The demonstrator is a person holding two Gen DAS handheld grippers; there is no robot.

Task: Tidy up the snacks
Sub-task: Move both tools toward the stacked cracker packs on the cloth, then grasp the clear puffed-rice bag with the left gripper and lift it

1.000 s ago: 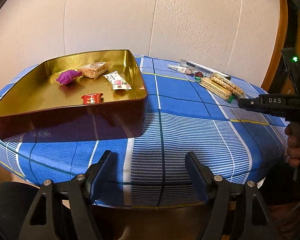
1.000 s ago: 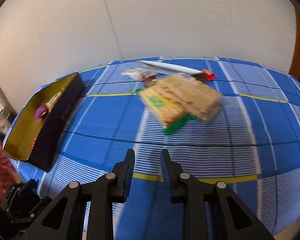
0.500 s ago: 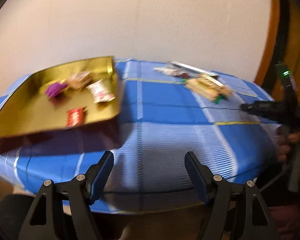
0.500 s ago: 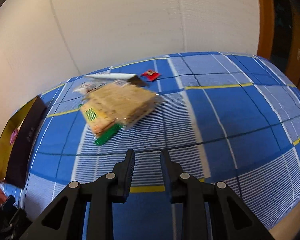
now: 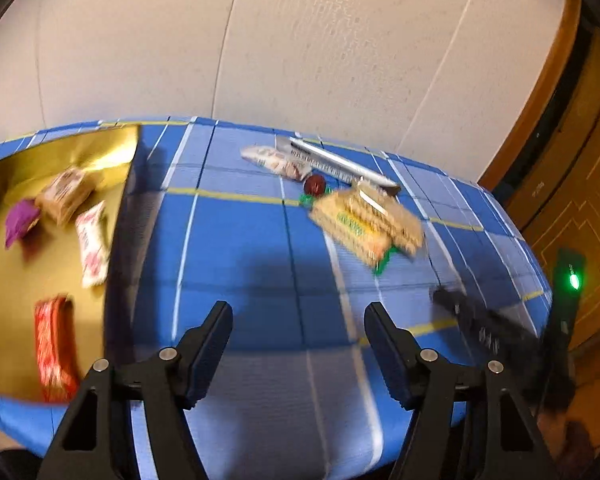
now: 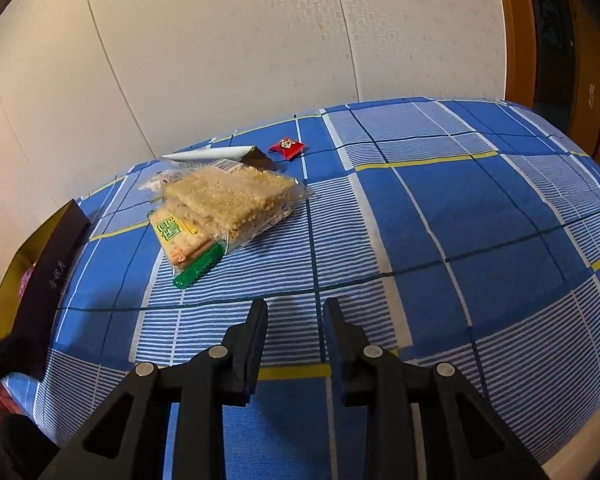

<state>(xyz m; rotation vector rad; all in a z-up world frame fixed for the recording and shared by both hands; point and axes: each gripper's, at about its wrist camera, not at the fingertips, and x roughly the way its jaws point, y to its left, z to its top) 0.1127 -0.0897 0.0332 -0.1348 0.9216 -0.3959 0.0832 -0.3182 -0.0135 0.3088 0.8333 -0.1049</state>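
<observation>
Four snacks already lie in your gold tray (image 5: 112, 148). Still left on the cloth (image 6: 480, 208) are the cracker packs (image 6: 224, 204), a white stick (image 6: 208, 155), a pale packet (image 5: 276, 160), a dark red candy (image 5: 315, 184) and a red candy (image 6: 287, 147).

The cracker packs lie at about eleven o'clock from your right gripper (image 6: 296, 312), near but apart from it. Its jaws have just opened a little; the gap is narrow and nothing is between them.

From your left gripper (image 5: 298, 320) the packs are at one o'clock, further off. Its jaws have just closed somewhat, they stand wide and hold nothing.
</observation>
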